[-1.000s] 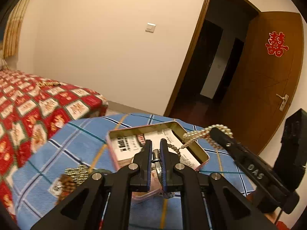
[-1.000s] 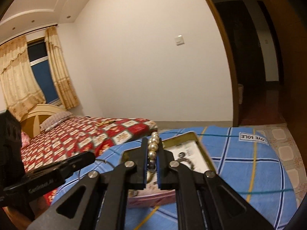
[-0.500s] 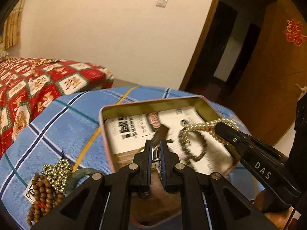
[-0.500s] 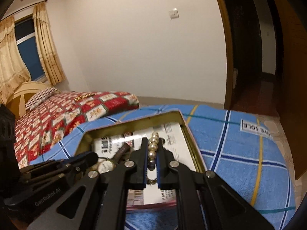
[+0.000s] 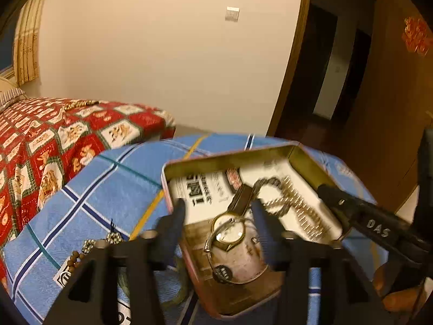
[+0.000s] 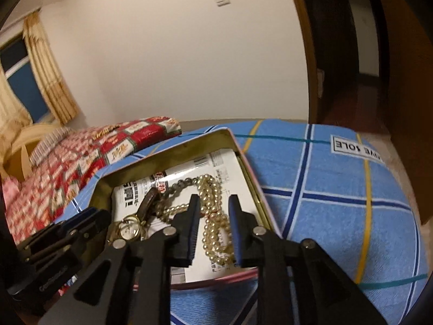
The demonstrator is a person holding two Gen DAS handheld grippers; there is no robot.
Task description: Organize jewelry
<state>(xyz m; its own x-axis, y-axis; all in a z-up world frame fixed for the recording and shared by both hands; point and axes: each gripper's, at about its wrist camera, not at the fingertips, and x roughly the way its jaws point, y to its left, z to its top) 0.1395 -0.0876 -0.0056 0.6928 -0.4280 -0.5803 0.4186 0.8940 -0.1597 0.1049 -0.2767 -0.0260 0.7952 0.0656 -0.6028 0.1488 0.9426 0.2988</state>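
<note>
An open pink tin (image 5: 308,162) with a gold inside lies on the blue checked cloth; it also shows in the right wrist view (image 6: 249,168). A gold wristwatch (image 5: 228,234) with a brown strap lies in it, seen also in the right wrist view (image 6: 130,228). A pearl necklace (image 6: 213,216) and a dark bead bracelet (image 6: 181,184) lie beside the watch on printed paper. My left gripper (image 5: 217,210) is open just above the watch. My right gripper (image 6: 213,203) is open over the pearls and shows in the left wrist view (image 5: 333,197).
More jewelry lies on the cloth left of the tin: a silver bead piece (image 5: 113,237), brown wooden beads (image 5: 74,261) and a green bangle (image 5: 178,295). A bed with a red patterned cover (image 5: 54,140) stands to the left. A wooden door (image 5: 392,108) is at the right.
Both grippers have opened. The watch has dropped from the left gripper into the tin, and the pearl necklace has dropped from the right gripper onto the paper inside.
</note>
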